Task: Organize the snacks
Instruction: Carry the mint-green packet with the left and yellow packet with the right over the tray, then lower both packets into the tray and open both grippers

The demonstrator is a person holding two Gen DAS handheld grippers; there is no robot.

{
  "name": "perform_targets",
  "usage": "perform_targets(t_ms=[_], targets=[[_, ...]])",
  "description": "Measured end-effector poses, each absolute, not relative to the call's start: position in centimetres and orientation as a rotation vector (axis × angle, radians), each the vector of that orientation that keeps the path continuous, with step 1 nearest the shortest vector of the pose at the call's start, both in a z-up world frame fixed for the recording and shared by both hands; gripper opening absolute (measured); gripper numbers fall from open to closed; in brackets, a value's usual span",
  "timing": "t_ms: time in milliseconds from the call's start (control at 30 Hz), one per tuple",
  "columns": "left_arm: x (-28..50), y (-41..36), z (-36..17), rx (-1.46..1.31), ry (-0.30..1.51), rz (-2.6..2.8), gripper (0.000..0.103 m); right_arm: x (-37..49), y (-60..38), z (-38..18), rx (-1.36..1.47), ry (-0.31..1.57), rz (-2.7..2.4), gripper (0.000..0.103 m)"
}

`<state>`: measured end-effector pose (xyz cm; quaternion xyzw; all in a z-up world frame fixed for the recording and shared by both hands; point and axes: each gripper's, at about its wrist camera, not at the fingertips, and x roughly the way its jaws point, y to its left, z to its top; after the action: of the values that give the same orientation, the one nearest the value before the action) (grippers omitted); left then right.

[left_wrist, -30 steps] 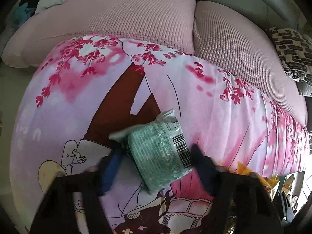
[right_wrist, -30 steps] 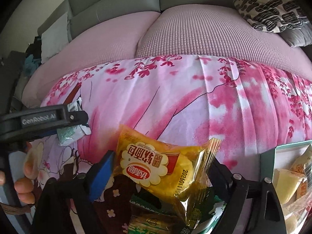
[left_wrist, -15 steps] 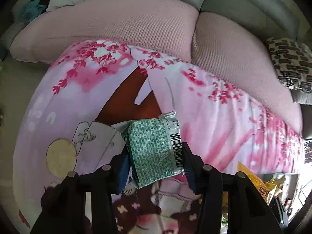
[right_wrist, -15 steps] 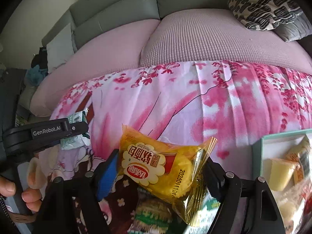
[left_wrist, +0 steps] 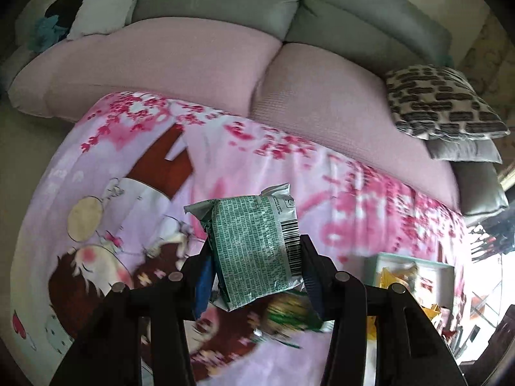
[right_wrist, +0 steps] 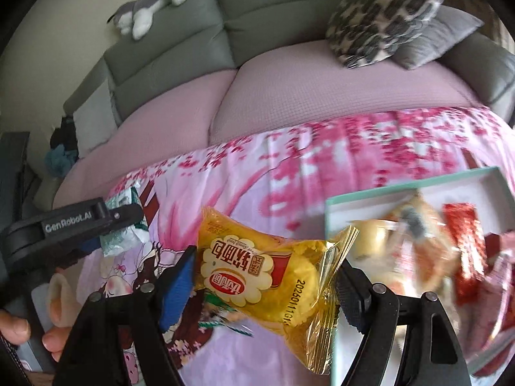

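We are looking at a grey sofa [right_wrist: 264, 9] with thick back cushions, its seat dressed in a pink textured cover [left_wrist: 180, 64]. A pink cloth printed with blossoms and a cartoon figure [left_wrist: 225, 173] is spreading across the surface in front of it. A black-and-cream patterned cushion [right_wrist: 383, 16] is leaning on a plain grey cushion [right_wrist: 441, 35] at the right end of the sofa. A grey-and-white plush animal [right_wrist: 151, 3] is lying along the top of the backrest, against a pale wall [right_wrist: 58, 32]. Bright daylight is coming in at the far right [left_wrist: 495, 289].

Glossy, probably foil yellow wrapper [right_wrist: 260, 276]
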<state>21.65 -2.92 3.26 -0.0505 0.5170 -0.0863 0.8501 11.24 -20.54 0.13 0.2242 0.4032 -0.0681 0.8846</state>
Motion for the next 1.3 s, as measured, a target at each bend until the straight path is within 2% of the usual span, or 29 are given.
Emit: perform_targets(t_ms=[533,900,1300], targets=[[14.6,-17.7,4.1,0.071,1.074,-0.49,0.051,2.6,-35.7,-0.6,0.674,0.758,-0.463,0.081],[14.1,-27.7,2.0,0.209,1.116,-0.592,0.051,2.4,-42.7,-1.9,0.666,0.795,-0.542,0.081],[15.0,-32.0,-1.3,0.28,1.16,-0.599,0.051,4.0,-45.9,-4.2,0.676,0.855,-0.554,0.081]])
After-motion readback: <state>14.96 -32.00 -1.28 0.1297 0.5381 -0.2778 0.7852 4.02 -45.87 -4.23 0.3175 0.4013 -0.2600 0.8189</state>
